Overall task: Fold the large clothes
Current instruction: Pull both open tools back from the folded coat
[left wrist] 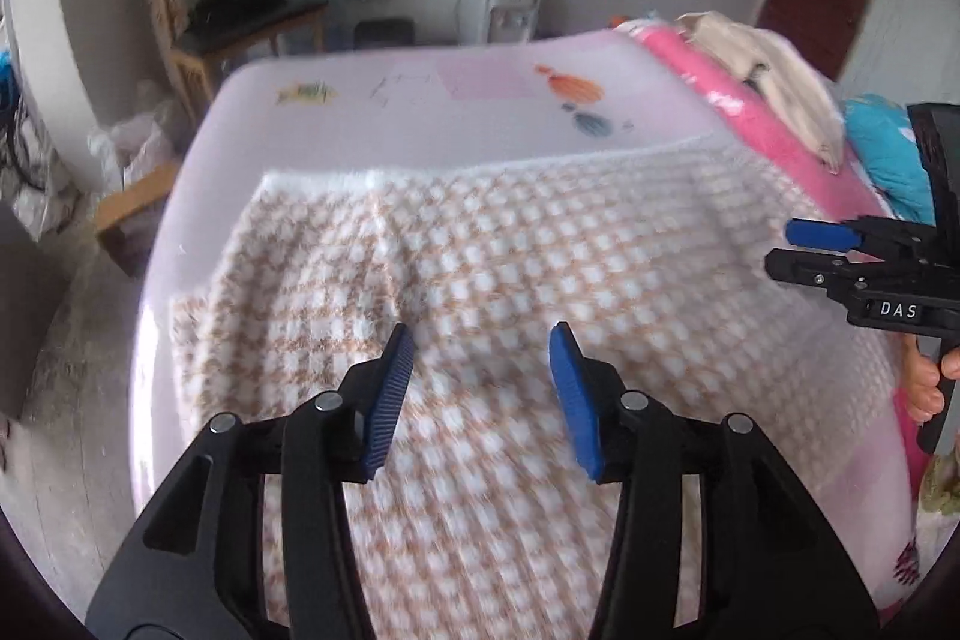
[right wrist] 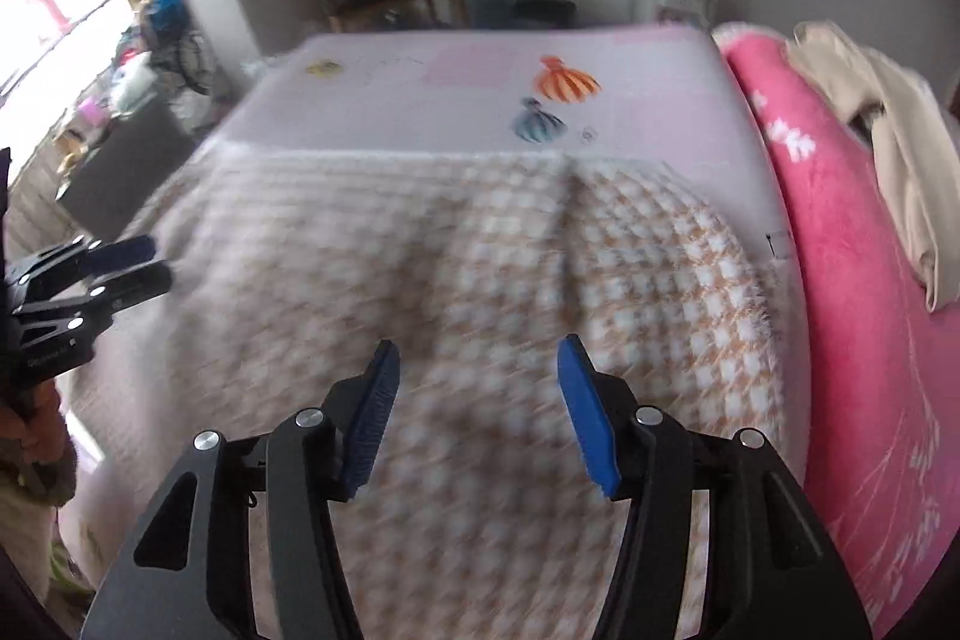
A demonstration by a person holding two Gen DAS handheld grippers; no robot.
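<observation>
Two blue-padded fingers of the left tool (left wrist: 483, 388) stand spread above the checked garment (left wrist: 492, 280), nothing between them. In the left wrist view this tan-and-white fleecy piece lies flat on the bed (left wrist: 420, 112), covering the near part of the pale pink sheet; its straight white-trimmed far edge runs across the picture, and a soft crease runs from that edge toward the camera. It looks thick, plush and limp, light enough to lift by an edge but likely to sag and drag, so a corner or the trimmed edge seems the best place to pinch. The right tool (left wrist: 798, 250) shows at the right border over the cloth.

In the right wrist view the right tool (right wrist: 477, 400) is likewise spread and empty above the garment, with the left tool (right wrist: 141, 262) at the left border. How far the garment reaches toward the camera is hidden, so I cannot tell which way its long axis runs. A pink blanket (right wrist: 840, 280) lies along the right side.
</observation>
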